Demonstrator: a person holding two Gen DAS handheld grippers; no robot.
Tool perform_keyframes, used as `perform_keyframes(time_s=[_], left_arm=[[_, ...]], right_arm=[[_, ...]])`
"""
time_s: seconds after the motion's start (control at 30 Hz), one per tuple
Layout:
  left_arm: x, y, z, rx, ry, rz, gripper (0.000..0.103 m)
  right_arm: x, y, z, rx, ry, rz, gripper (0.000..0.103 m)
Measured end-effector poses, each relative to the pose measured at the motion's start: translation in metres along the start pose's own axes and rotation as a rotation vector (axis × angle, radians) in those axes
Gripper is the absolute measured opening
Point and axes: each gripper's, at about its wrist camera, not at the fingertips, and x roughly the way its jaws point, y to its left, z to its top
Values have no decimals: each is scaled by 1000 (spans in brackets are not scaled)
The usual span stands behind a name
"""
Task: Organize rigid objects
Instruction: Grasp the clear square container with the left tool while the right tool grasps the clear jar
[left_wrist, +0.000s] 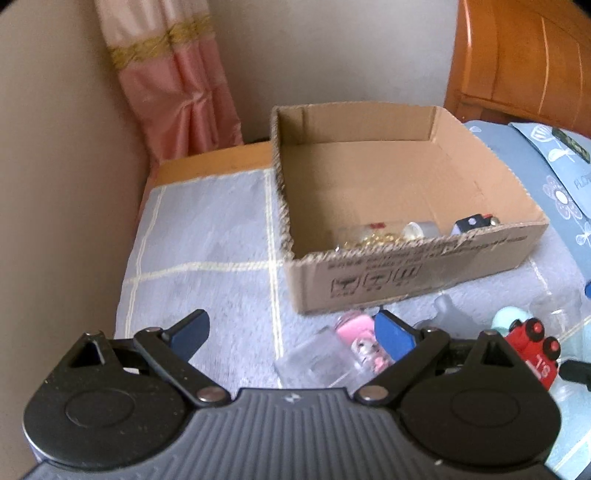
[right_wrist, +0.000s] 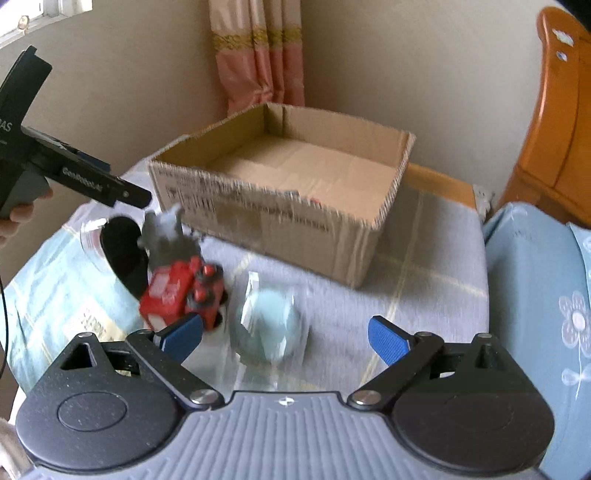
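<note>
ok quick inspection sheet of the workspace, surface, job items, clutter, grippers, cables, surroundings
surface: pale checked cloth over a small table, wood edge bare at the back.
job's things: open cardboard box with a few small items along its near wall; outside it, red toy truck, pink figure, grey figure, pale blue toy in clear packaging.
clutter: clear plastic case beside the pink figure.
grippers: left gripper open, empty; right gripper open, empty.
cables: thin dark cable at left edge.
surroundings: pink curtain, beige wall, wooden headboard, blue floral bedding.

Cloth-covered table (left_wrist: 207, 236), cardboard box (left_wrist: 424, 273), blurred toys (right_wrist: 181, 295)
</note>
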Motion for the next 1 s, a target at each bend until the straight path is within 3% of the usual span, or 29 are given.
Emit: perform_keyframes(time_s=[0.43, 0.6, 1.0], left_arm=[[-11, 31, -39, -106, -13, -18, 96], [-9, 41, -58, -106, 10, -11, 96], [-27, 47, -78, -94, -20, -91, 96]], right_arm=[[5, -3, -37, 68, 69, -47, 99], [6, -9, -47, 85, 87, -78, 99], [19, -48, -54, 224, 96, -212, 99]])
